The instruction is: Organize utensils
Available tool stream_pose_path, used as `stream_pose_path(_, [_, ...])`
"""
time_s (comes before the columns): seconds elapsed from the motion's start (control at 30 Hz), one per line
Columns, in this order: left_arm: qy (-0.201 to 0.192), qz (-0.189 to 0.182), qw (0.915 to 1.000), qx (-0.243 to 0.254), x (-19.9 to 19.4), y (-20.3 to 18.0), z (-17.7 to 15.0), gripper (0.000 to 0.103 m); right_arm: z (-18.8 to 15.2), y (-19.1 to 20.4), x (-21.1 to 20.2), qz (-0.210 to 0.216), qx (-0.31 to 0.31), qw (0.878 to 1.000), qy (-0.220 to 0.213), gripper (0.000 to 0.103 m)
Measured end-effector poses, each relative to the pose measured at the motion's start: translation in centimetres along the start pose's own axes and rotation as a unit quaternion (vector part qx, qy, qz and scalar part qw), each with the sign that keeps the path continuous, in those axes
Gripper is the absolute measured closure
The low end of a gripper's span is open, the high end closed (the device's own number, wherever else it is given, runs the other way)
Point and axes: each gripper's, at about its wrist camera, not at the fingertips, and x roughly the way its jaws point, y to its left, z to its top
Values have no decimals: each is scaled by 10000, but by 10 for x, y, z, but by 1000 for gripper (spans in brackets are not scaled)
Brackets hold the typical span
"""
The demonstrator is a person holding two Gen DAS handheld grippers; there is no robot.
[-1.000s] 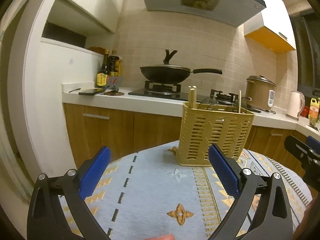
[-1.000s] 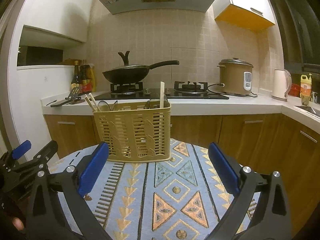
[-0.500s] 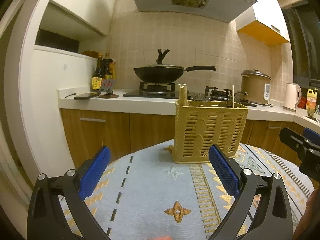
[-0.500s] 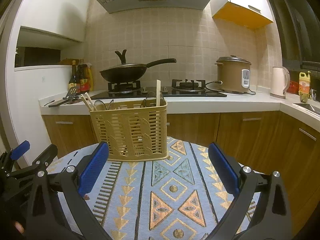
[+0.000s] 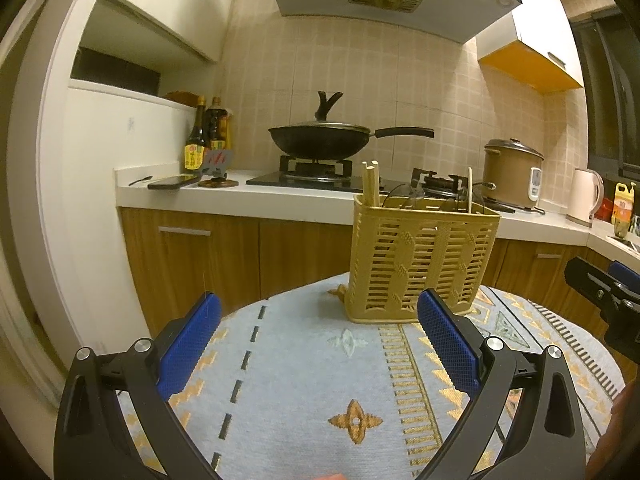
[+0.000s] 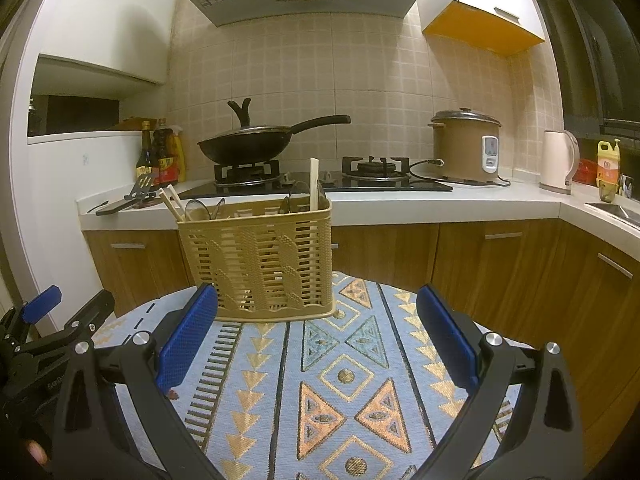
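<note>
- Our left gripper (image 5: 318, 338) is spread wide, holding nothing.
- Our right gripper (image 6: 318, 334) likewise gapes empty.
- The basket (image 6: 256, 262) of utensils (image 6: 314, 188) stands upright on the tablecloth (image 6: 344, 376) ahead.

The basket (image 6: 256, 264) looks like tan moulded plastic, slatted and faintly shiny. Pale wooden chopsticks (image 5: 370, 182) and a flat wooden stick (image 6: 314, 188) stand in it beside clear glossy spoons (image 6: 198, 210). The cloth (image 6: 344, 380) on the desk is woven, matt and slightly nubbly, with stitched gold and orange patterning. Each tool has matt black plastic arms, bright metal screws and blue pads (image 6: 188, 338) with a fine dimpled grip, also seen on the left tool (image 5: 318, 346). Far off, the wok (image 6: 248, 146) is dull black metal, the cooktop (image 6: 332, 184) glossy black glass, the wall tiles (image 6: 360, 80) smooth, the cabinet doors (image 6: 500, 264) wood-grained.
</note>
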Motion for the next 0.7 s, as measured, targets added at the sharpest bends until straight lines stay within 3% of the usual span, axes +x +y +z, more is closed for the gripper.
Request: stream_pose_path(0.7, [70, -35, 10000, 54, 2, -1, -2, 8, -1, 5, 0, -13, 20, 10000, 67, 8])
